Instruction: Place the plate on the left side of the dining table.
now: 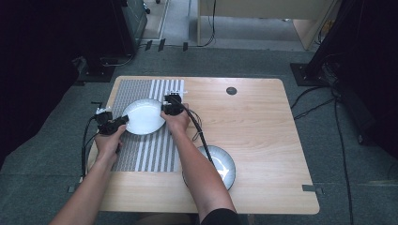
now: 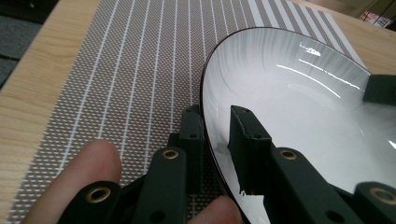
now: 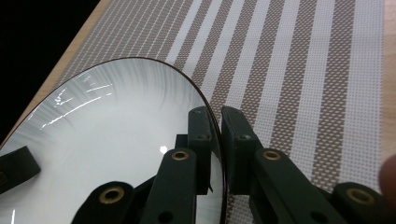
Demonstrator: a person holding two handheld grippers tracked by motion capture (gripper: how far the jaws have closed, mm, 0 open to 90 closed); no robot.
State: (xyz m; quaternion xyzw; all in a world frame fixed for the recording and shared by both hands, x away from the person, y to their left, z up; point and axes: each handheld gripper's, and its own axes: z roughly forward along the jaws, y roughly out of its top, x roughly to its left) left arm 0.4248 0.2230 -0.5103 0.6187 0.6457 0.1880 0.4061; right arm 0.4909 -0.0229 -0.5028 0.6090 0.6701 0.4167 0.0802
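Fingers of both grippers, left (image 2: pixel 215 140) and right (image 3: pixel 219 140), are clamping opposite rims of the white round ceramic plate (image 1: pixel 143 116) over the striped woven placemat (image 1: pixel 150 154).

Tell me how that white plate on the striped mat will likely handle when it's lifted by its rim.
The white plate looks glazed, with bright glare, so probably slippery in the jaws. It seems rigid, likely ceramic, so fragile if dropped. With the left gripper and right gripper on opposite rims, it should stay level.
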